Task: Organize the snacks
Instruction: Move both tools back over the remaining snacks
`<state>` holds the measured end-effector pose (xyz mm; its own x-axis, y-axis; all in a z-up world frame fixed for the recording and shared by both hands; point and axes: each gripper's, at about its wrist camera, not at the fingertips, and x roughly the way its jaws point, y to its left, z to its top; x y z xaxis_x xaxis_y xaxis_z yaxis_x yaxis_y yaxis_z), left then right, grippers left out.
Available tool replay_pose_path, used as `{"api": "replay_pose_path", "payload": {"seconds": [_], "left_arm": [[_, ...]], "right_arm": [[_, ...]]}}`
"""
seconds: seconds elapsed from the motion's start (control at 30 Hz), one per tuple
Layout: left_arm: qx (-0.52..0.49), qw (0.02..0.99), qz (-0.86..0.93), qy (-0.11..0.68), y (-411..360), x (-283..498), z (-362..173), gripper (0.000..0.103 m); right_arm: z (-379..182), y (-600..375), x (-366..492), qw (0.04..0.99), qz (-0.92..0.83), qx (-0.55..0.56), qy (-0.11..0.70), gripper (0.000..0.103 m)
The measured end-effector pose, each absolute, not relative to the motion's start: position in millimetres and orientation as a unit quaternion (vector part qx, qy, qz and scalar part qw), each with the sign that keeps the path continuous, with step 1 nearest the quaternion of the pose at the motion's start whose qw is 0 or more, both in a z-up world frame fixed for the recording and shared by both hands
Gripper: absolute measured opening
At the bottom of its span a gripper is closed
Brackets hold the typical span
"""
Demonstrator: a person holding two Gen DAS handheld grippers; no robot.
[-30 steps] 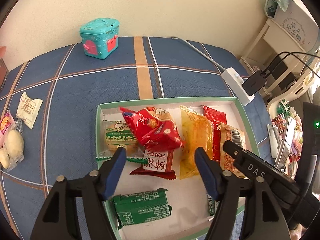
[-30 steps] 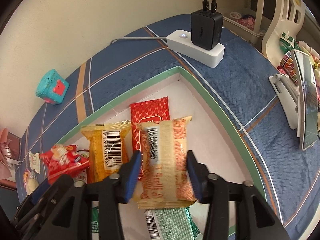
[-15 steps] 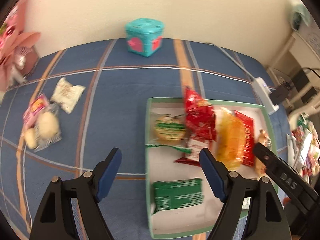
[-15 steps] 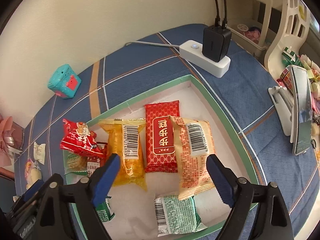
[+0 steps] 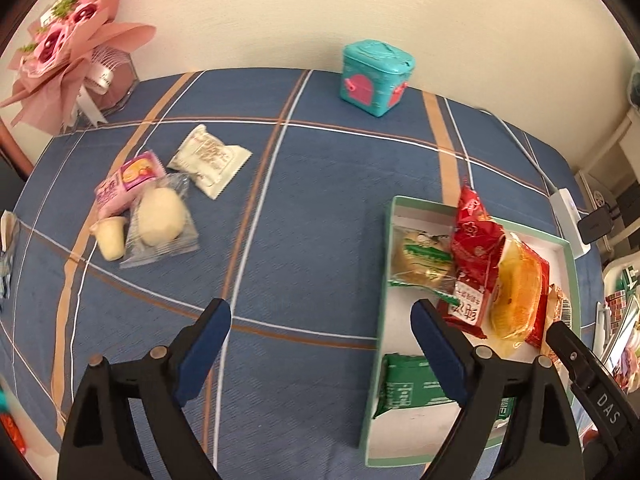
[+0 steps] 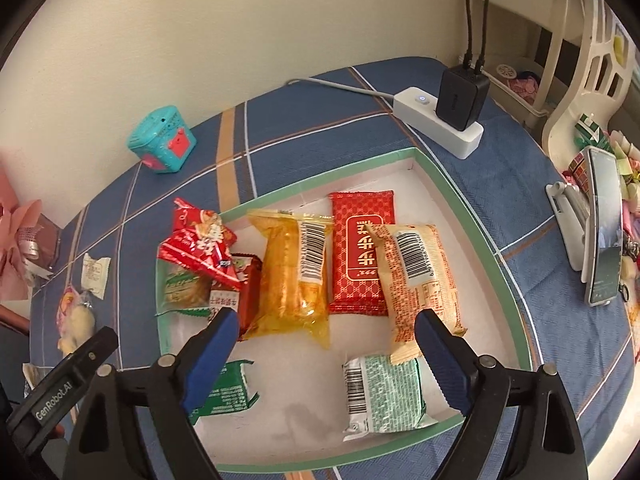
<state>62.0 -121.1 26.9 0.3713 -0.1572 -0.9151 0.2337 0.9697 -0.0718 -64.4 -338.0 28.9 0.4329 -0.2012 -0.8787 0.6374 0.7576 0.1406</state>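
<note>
Two tools: left tool [image 5: 320,334] and right tool [image 6: 326,340], both spread wide, holding and touching nothing.
Desk [image 5: 320,208]: blue plaid cloth, carries everything.
Tray [image 6: 472,216]: green-rimmed, at 3 o'clock in the left view, dead centre in the right view.
Done: roughly eight packets lie in the tray, among them the orange packet [image 6: 420,280], yellow packet [image 6: 292,276], red flat packet [image 6: 362,252], red bag [image 6: 198,246] and two green packets [image 6: 382,394].
Left: loose snacks well apart from the tray at 10 o'clock in the left view; white packet [image 5: 210,160], pink packet [image 5: 126,182], clear bun packet [image 5: 160,218].
Progress: judged over half done.
Next: left tool faces open cloth between the tray and the loose pile, likely goes there.
</note>
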Motion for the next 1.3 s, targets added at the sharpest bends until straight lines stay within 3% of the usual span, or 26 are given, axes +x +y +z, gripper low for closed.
{"api": "replay_pose_path", "payload": {"seconds": [0.2, 0.33, 1.3], "left_arm": [[0.017, 0.828, -0.100, 0.551, -98, 64, 28, 0.096], [-0.002, 0.830, -0.087, 0.551, -81, 67, 30, 0.099], [-0.009, 0.841, 0.080, 0.534, 83, 114, 36, 0.100]], "right_arm": [[33, -321, -59, 0.821, -0.245, 0.218, 0.467, 0.092], [35, -312, -55, 0.827, -0.237, 0.207, 0.467, 0.103], [28, -181, -1, 0.855, -0.077, 0.159, 0.487, 0.103]]}}
